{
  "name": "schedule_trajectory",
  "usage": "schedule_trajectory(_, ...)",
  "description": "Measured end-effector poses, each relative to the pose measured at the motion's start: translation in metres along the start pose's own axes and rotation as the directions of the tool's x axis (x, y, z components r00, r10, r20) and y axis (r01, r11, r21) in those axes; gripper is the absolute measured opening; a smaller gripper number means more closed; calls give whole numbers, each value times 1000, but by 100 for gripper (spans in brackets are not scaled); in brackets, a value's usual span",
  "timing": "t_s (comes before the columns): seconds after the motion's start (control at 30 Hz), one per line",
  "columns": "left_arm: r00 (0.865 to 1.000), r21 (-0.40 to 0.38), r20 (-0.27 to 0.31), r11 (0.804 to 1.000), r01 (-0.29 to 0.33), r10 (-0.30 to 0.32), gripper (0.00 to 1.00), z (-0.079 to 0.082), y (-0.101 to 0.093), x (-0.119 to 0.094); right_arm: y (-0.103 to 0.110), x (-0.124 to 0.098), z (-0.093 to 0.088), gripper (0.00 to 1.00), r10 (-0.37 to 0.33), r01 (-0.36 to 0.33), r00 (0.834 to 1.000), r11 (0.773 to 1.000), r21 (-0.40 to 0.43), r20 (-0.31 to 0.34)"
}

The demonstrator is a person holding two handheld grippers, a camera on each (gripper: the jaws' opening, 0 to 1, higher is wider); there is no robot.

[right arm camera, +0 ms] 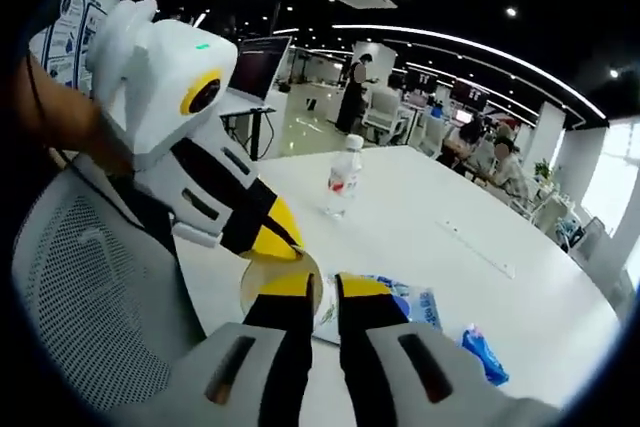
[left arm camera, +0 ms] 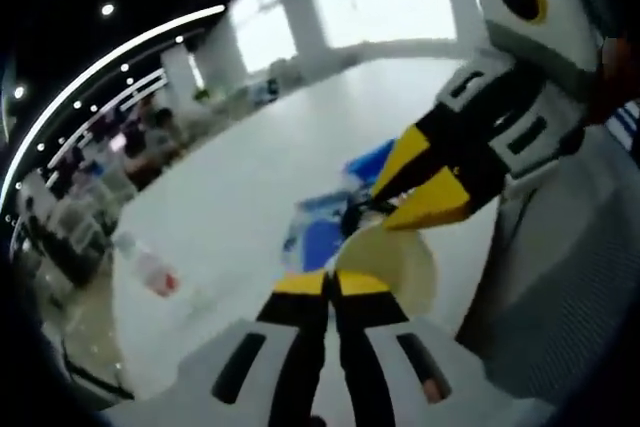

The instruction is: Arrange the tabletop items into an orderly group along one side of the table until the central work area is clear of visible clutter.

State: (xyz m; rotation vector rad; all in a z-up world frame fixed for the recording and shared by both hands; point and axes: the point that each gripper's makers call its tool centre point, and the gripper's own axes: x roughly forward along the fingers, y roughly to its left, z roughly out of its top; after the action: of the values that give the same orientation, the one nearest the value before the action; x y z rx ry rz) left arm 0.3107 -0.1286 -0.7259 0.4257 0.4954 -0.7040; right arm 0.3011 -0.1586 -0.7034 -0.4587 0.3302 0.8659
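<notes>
- Left gripper view: left gripper (left arm camera: 333, 283) at the bottom, yellow tips drawn together, only a thin dark line between them. They sit at the near edge of a pale round disc (left arm camera: 398, 262), looks like a lid or a small plate. Can't tell if an edge is pinched or the tips just rest against it.
- Right gripper (left arm camera: 392, 203) comes in from the upper right, tips converging on the far rim of the same disc. Something small and dark sits at the tips. Closed or nearly so; what it grips, can't tell.
- My read: both grippers work one disc from opposite sides, likely to steady it for a lift or slide.
- Beyond the disc, a blue-and-white packet (left arm camera: 315, 232) lies flat on the white table (left arm camera: 230, 187), a blue wrapper (left arm camera: 368, 160) just past it. A clear water bottle (left arm camera: 150, 269) lies off to the left in this rolled view, well apart.
- Grey mesh chair back (left arm camera: 570, 287) at the right, close to the table edge.
- Right gripper view: right gripper (right arm camera: 328, 289) low centre, jaws near-parallel with a narrow gap, tips over the disc (right arm camera: 262, 282) and packet (right arm camera: 405, 302). Clamped or not: can't tell.
- Left gripper (right arm camera: 285, 242) drops in from the left onto the disc.
- Bottle (right arm camera: 343, 179) stands upright here, mid-table. Blue wrapper (right arm camera: 485, 352) lies near the right edge.
- Items are scattered, not grouped. Judgement: early in the task.
</notes>
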Motion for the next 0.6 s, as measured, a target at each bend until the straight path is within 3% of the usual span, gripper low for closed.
schedule_trajectory(0.17, 999, -87, -24, 995, 43, -45, 0, 4, -7, -4, -2, 3, -5, 7, 4, -4, 1000, 1000, 8, -2)
schedule_trajectory(0.6, 995, -44, -55, 996, 78, -80, 0, 6, -24, -3, 1, -3, -18, 1, 5, -5, 1000, 1000, 0, -10)
